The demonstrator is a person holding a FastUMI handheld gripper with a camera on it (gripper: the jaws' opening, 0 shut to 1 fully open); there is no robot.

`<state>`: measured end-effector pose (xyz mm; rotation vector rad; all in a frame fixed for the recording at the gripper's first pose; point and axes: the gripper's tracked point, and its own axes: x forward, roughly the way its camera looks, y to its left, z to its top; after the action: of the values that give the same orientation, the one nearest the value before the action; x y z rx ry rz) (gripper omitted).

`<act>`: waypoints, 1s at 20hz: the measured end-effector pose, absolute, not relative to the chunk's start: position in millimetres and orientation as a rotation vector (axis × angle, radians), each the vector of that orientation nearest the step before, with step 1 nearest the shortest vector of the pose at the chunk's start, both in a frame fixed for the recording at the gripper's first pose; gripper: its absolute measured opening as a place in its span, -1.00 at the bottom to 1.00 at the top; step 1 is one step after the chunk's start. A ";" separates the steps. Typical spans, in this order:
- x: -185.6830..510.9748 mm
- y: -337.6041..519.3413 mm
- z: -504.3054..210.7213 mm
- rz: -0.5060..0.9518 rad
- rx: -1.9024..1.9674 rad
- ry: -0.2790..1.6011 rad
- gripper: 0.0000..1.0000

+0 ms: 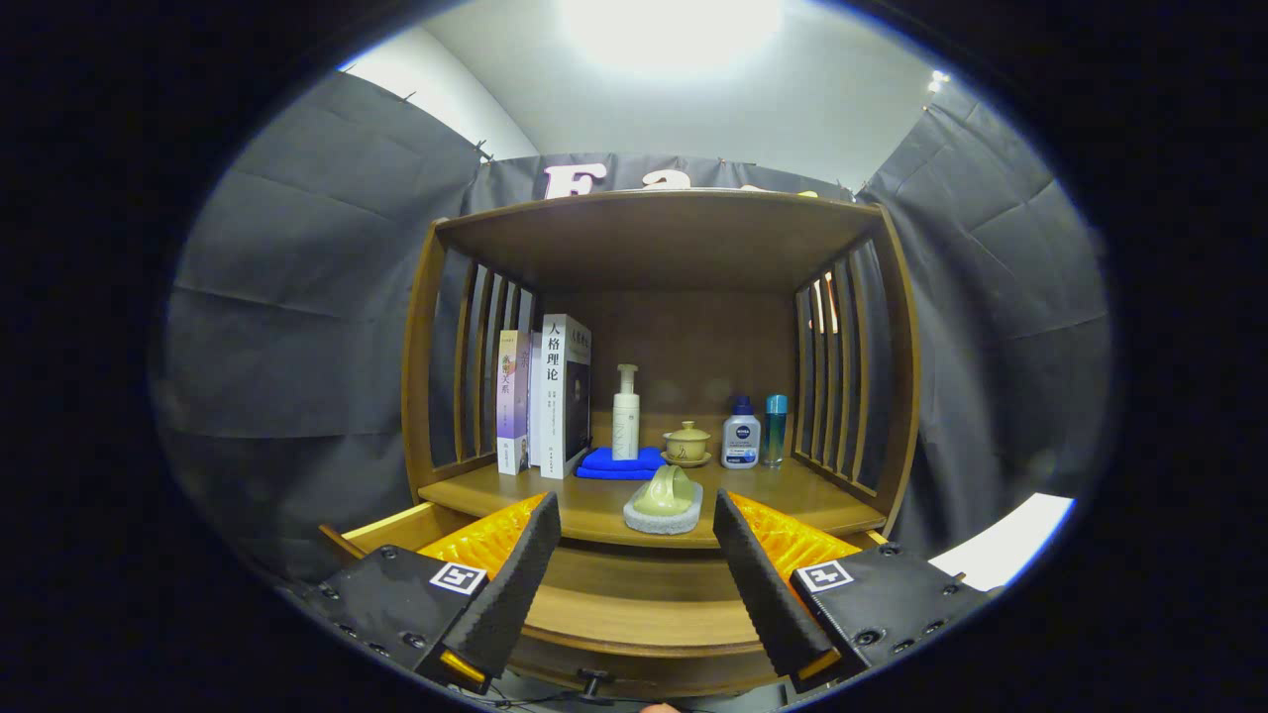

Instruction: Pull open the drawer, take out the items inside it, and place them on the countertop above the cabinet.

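Fingers (634, 540) spread wide, gripping nothing, above the open drawer (634, 614); green teapot (666, 492) on countertop (584, 505) beyond

Blue cloth (621, 462); brown cabinet (664, 238); orange drawer (485, 540) lining.

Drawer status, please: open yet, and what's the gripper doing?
Gripper open, holding nothing. Drawer pulled open under the fingers. Green cup on grey coaster sits on countertop edge just ahead.
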<state>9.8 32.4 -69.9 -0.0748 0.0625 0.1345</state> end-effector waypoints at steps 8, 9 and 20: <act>-28.7 43.3 -113.2 0.157 -0.092 0.085 0.96; -33.6 46.0 -118.2 0.163 -0.104 0.089 0.96; -53.3 50.6 -198.8 0.148 -0.101 0.245 1.00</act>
<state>-53.3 50.6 -198.8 -0.1008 0.2446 0.1480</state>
